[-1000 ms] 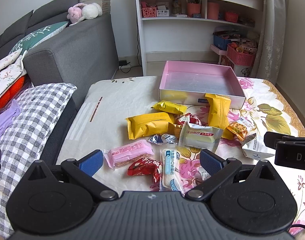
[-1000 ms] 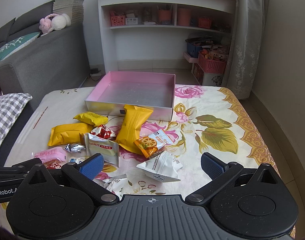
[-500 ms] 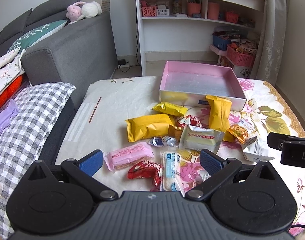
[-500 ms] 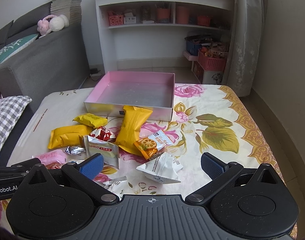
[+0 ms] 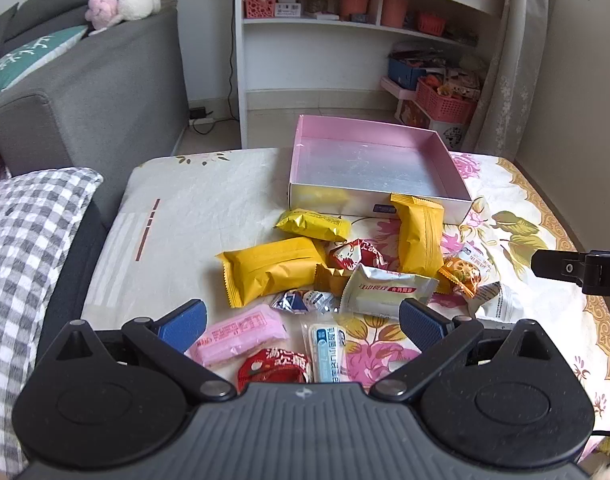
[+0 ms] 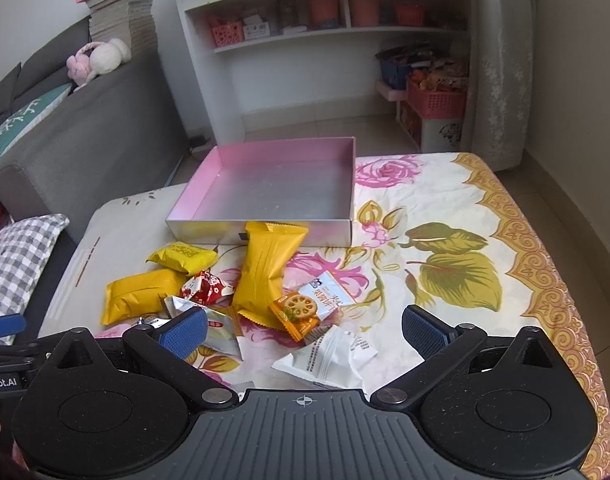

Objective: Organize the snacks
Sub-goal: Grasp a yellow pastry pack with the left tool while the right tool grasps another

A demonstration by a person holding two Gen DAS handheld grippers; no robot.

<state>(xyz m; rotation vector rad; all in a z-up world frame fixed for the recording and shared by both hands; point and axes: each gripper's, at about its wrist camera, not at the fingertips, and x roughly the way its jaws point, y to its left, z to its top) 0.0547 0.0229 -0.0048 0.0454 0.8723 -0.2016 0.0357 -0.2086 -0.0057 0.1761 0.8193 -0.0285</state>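
Left wrist view: the pink packet (image 5: 241, 336) is seen lying crosswise on the desk (image 5: 209, 200), just ahead of the left gripper (image 5: 303, 320), whose fingers are spread wide, empty.

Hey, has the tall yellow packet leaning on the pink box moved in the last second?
No. The tall yellow packet leans on the same spot of the front wall of the pink box; only the camera shifted.
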